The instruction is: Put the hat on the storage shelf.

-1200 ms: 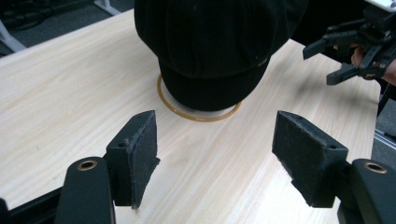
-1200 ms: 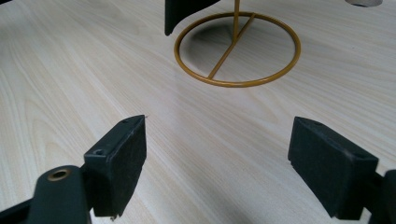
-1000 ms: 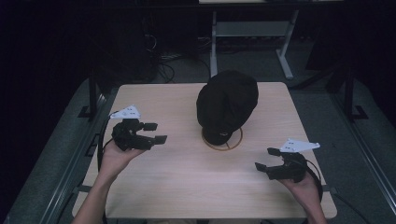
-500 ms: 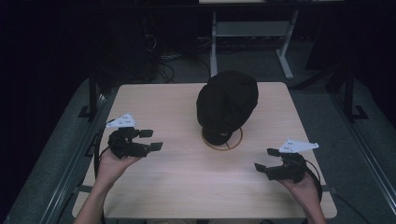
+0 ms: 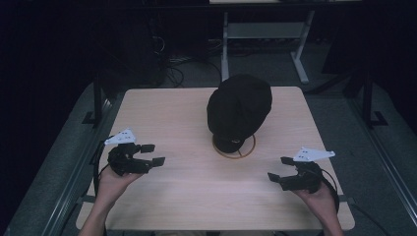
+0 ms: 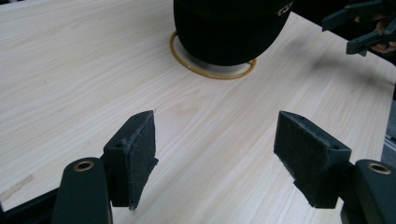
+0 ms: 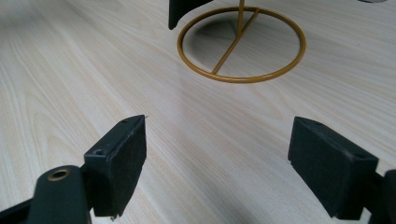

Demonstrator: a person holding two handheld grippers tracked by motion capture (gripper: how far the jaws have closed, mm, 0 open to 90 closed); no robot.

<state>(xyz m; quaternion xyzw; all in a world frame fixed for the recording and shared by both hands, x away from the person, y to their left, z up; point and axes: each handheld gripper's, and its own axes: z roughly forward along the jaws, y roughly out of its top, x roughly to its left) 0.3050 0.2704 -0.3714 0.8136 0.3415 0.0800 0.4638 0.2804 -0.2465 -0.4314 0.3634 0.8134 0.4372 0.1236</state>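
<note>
A black cap [image 5: 239,110] hangs over a gold wire stand [image 5: 234,146] near the middle of the wooden table [image 5: 196,187]. In the left gripper view the cap [image 6: 229,28] hides most of the stand's ring [image 6: 212,72]. The right gripper view gives the ring [image 7: 241,44] from low down, with the cap's edge [image 7: 180,11] above it. My left gripper [image 5: 153,154] hovers at the table's left side, jaws open and empty, pointing toward the stand. Near the front right edge my right gripper [image 5: 278,168] is also open and empty. Bare wood lies between both pairs of pads.
The table stands on a grey floor with dark metal rails [image 5: 69,177] along both sides. A white desk frame [image 5: 265,34] and cables [image 5: 167,54] sit beyond the far edge. Bare wood stretches across the table's front half.
My left gripper has drifted toward the near left part of the table and sunk lower. The right gripper, cap and stand have stayed put.
</note>
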